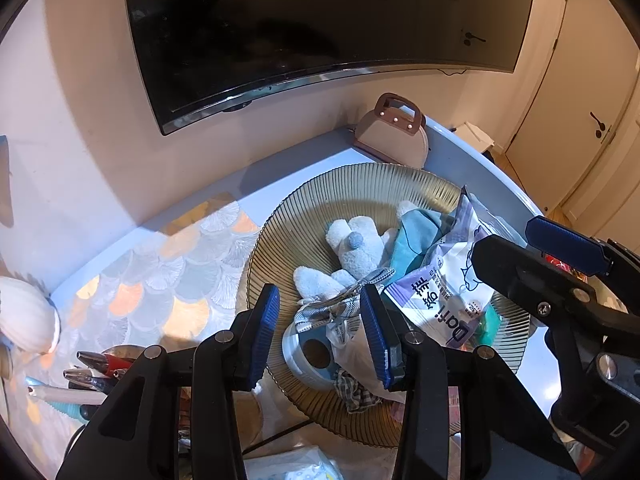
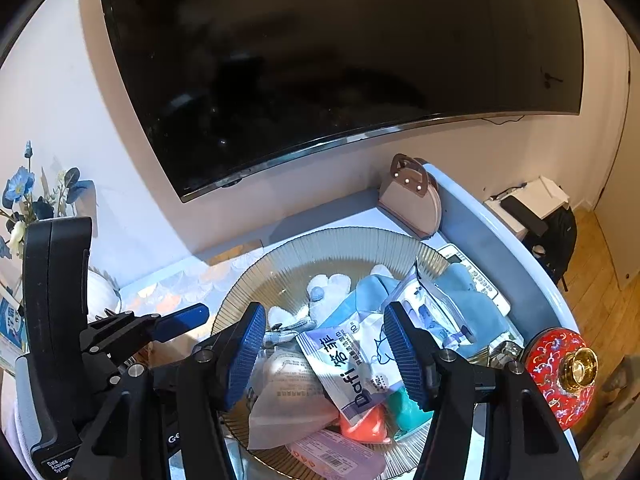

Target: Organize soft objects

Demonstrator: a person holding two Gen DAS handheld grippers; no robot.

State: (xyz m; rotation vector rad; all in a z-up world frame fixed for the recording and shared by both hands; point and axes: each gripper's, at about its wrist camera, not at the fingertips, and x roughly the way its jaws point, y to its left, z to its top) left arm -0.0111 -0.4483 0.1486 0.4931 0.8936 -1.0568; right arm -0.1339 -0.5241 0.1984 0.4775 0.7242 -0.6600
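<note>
Left wrist view: the left gripper [image 1: 320, 334] stands parted, empty, over the ribbed plate's [image 1: 340, 184] near rim; a plush toy [image 1: 352, 256] lies mid-plate. Right wrist view: the right gripper [image 2: 325, 354] gapes (nothing gripped) above the wipes packet [image 2: 352, 368].

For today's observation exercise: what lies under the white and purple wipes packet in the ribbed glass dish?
Under the wipes packet in the dish, an orange soft thing and a teal one peek out, beside a white mask. Their covered parts cannot be seen.

Wall television [image 1: 320, 20], pens [image 1: 92, 364], red lid [image 2: 558, 376]
</note>
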